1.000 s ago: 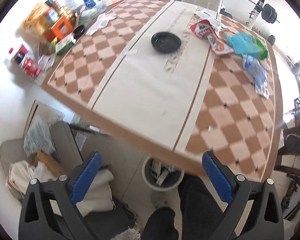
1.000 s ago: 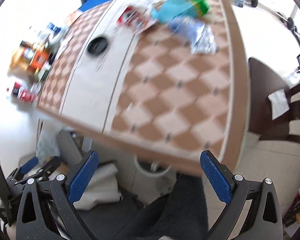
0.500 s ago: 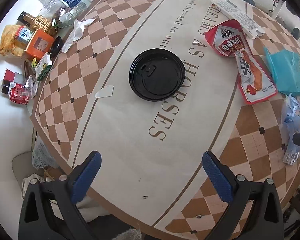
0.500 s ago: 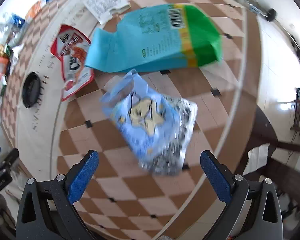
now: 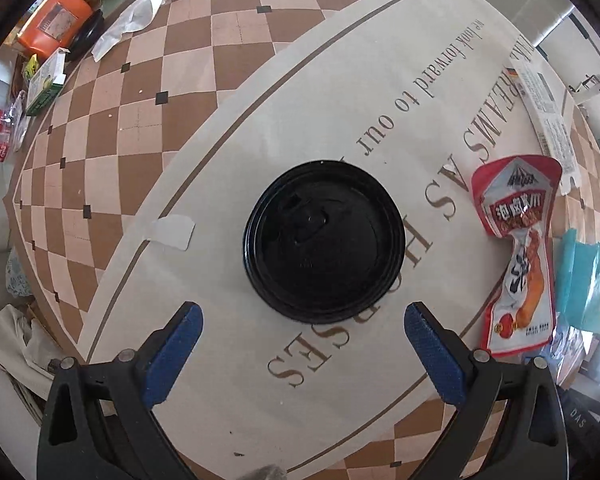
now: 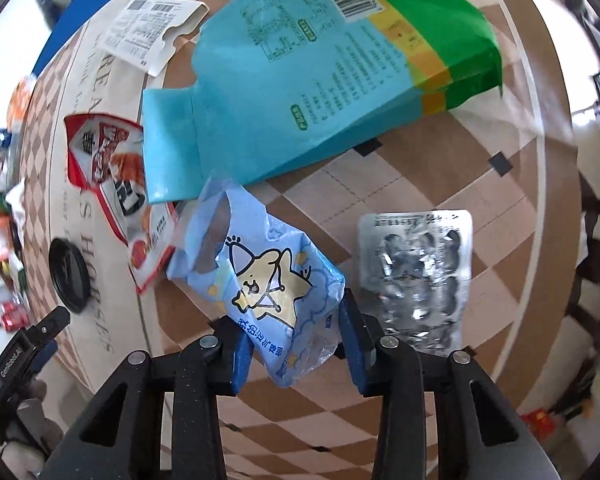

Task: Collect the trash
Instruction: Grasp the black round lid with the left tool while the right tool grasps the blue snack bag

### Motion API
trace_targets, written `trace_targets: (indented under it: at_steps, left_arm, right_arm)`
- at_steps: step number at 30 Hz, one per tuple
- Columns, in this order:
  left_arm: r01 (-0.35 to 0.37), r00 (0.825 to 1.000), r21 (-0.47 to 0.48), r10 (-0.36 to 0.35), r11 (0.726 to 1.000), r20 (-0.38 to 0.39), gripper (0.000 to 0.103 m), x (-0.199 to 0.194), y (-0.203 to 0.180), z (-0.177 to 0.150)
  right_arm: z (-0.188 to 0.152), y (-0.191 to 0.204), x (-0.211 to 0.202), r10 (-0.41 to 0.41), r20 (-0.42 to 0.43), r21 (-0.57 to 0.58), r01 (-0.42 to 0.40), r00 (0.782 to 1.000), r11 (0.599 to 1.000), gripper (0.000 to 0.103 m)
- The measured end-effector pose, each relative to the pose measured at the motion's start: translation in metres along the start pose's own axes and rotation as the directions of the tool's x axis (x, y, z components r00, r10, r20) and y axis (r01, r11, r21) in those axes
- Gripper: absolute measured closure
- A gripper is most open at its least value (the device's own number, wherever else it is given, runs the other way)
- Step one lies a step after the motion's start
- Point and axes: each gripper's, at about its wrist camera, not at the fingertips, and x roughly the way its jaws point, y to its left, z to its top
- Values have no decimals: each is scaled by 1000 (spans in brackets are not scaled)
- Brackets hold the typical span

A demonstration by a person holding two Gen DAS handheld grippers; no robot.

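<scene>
Two tongs work the surface (image 5: 340, 92): the right tongs (image 6: 296, 338) pinch a blue wrapper (image 6: 260, 276) between their tips, while the left tongs (image 5: 300, 344) hang spread wide, a black lid (image 5: 323, 240) just ahead of them.

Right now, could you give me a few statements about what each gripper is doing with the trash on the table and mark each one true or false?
1. The right gripper is closed on the light blue cartoon wrapper. True.
2. The left gripper is clamped on the black lid. False: its jaws are open, with the lid lying ahead of them.
3. The foil blister pack lies to the right of the blue wrapper. True.
4. The red snack pouch sits on top of the black lid. False: it lies apart, to the lid's right.
5. The large teal and green bag lies beyond the blue wrapper. True.
</scene>
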Motion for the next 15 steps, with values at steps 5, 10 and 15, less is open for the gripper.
trace_targets:
  at_steps: [5, 10, 15]
  left_arm:
    - [19, 997, -21, -21, 1000, -71, 0, 25, -2, 22]
    - [17, 998, 1, -17, 1000, -63, 15, 31, -2, 28]
    - [-1, 1000, 36, 1, 999, 0, 19, 17, 4, 21]
  right_arm:
    - [13, 16, 1, -1, -6, 0, 1, 1000, 1000, 63]
    - [23, 27, -2, -16, 3, -22, 16, 1000, 1000, 66]
    - [6, 30, -7, -24, 19, -33, 24, 1000, 999, 77]
